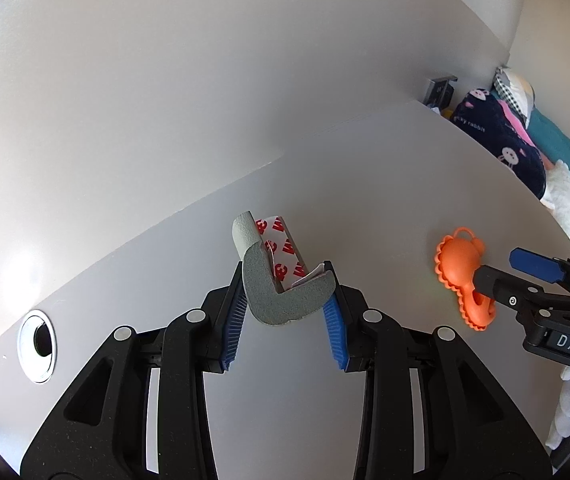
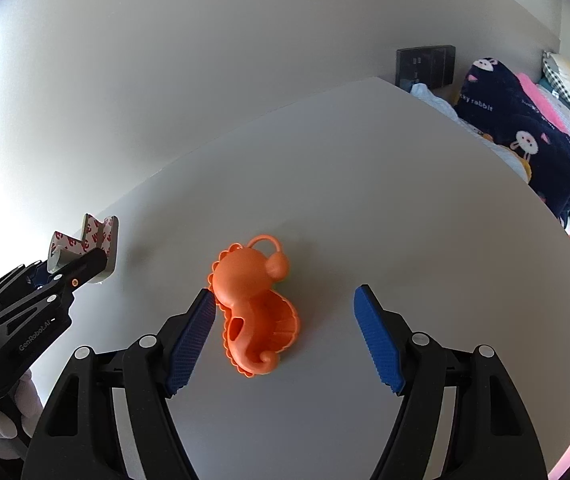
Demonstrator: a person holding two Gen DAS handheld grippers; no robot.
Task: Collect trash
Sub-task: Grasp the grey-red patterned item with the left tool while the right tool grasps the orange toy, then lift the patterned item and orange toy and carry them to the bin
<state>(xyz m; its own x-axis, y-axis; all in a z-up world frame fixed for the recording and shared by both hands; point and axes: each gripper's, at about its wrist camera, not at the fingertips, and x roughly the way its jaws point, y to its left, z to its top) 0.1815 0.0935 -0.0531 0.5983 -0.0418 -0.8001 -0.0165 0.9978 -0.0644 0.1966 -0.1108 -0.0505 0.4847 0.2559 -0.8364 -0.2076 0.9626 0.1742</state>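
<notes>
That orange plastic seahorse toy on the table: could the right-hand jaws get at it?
Probably yes: the orange plastic seahorse toy lies between the right gripper's open jaws, with nothing over it.

Bright daylight from left, glare on wall (image 1: 25, 160); fisheye edges vignetted, sharp.

A white counter (image 2: 365, 208) is carrying an orange seahorse-shaped toy (image 2: 255, 304), which is lying toward its middle. A round metal-rimmed cable hole (image 1: 37, 346) is sitting near the counter's back edge.

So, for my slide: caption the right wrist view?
Right gripper open around an orange plastic seahorse toy on the grey table.
</notes>
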